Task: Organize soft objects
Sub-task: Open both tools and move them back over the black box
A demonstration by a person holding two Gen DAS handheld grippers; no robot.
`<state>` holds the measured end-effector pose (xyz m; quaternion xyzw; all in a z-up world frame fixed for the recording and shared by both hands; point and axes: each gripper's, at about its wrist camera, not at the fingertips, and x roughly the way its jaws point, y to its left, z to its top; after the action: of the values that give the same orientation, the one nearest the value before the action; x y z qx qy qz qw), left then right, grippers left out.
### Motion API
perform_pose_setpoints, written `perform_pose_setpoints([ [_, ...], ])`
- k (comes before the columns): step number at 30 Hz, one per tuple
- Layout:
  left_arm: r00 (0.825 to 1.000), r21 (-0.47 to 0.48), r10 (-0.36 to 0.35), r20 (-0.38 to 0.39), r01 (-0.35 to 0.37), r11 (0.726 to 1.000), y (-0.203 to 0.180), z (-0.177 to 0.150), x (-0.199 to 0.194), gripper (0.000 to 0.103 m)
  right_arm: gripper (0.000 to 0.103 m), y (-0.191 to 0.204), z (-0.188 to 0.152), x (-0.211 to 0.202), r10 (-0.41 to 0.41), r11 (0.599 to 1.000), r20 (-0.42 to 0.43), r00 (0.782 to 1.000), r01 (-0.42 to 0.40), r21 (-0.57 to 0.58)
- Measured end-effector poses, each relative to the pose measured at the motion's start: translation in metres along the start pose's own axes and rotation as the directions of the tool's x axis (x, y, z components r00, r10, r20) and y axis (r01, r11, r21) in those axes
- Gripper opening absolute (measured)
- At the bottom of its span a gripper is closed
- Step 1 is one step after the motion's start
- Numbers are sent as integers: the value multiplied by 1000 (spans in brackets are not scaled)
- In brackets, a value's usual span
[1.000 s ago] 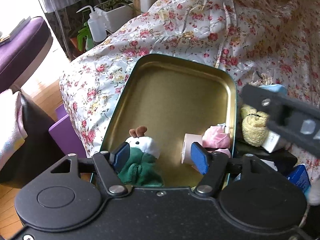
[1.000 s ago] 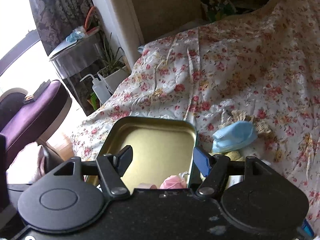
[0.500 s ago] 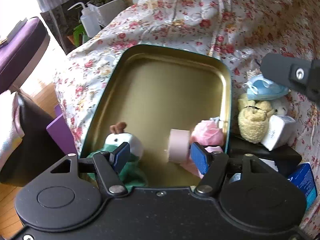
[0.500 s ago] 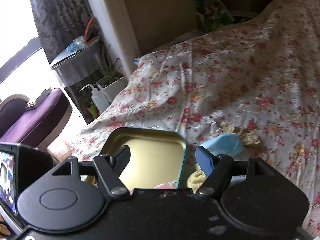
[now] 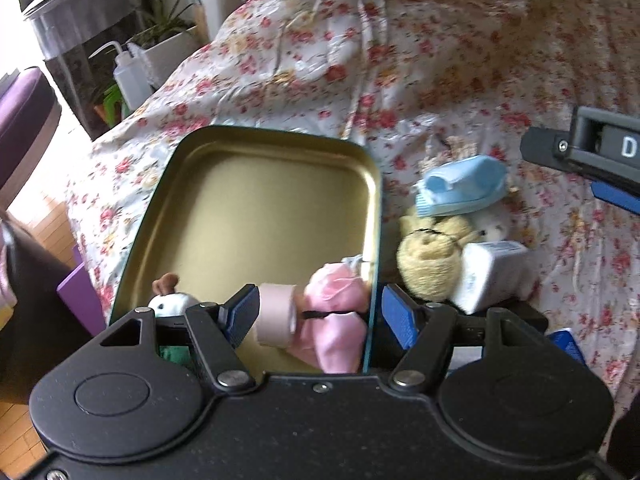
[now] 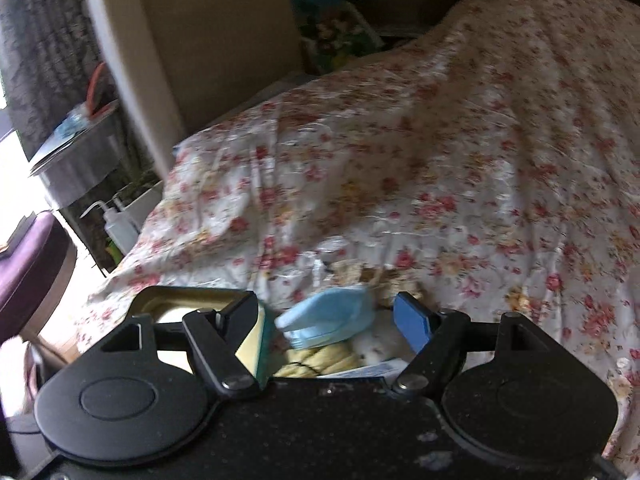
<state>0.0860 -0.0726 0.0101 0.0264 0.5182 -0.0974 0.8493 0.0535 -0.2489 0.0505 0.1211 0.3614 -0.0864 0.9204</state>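
A gold tin tray point(image 5: 256, 184) lies on the floral bedspread. In it are a pink soft toy point(image 5: 336, 312), a pale pink roll point(image 5: 274, 314) and a white and green plush point(image 5: 170, 304). My left gripper point(image 5: 320, 316) is open and empty above the tray's near right corner. Right of the tray lie a blue face mask point(image 5: 460, 190), a yellow knitted toy point(image 5: 428, 260) and a white fluffy toy point(image 5: 494, 230). My right gripper point(image 6: 330, 320) is open and empty above the mask point(image 6: 328, 316). Its body also shows in the left wrist view.
A white box point(image 5: 492, 272) rests on a black block beside the yellow toy. A blue packet point(image 5: 568, 344) lies at the lower right. Left of the bed are a purple chair point(image 5: 24, 128), a squeeze bottle point(image 5: 128, 76), a plant pot and a metal side table.
My left gripper has shifted right, from the tray's middle to its right corner. My right gripper has moved right and now sits over the blue mask. Both stay open.
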Motion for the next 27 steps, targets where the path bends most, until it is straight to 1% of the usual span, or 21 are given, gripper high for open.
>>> perform_pose_setpoints([
  [2, 1000, 8, -17, 4, 17, 1000, -3, 0, -2, 64, 78, -8, 2, -1, -47, 999, 16, 999, 47, 5],
  [4, 1000, 25, -24, 14, 24, 999, -6, 0, -4, 64, 83, -15, 3, -2, -77, 997, 27, 997, 76, 12],
  [7, 999, 63, -27, 39, 24, 998, -13, -3, -10, 64, 87, -27, 6, 0, -88, 995, 21, 996, 87, 42],
  [13, 995, 149, -71, 73, 59, 987, -28, -11, -22, 66, 89, -47, 8, 9, -132, 988, -16, 991, 133, 80],
  [17, 989, 196, -125, 84, 107, 975, -37, -15, -31, 66, 90, -68, 9, 13, -138, 981, -49, 989, 143, 134],
  [20, 983, 222, -153, 102, 127, 967, -41, -17, -38, 66, 90, -82, 8, 15, -155, 973, -58, 986, 163, 166],
  [23, 975, 239, -193, 106, 164, 957, -42, -19, -45, 66, 90, -92, 6, 15, -179, 965, -64, 982, 188, 184],
  [27, 965, 246, -235, 116, 201, 948, -39, -20, -53, 66, 90, -93, 2, 11, -191, 965, -60, 980, 198, 169],
])
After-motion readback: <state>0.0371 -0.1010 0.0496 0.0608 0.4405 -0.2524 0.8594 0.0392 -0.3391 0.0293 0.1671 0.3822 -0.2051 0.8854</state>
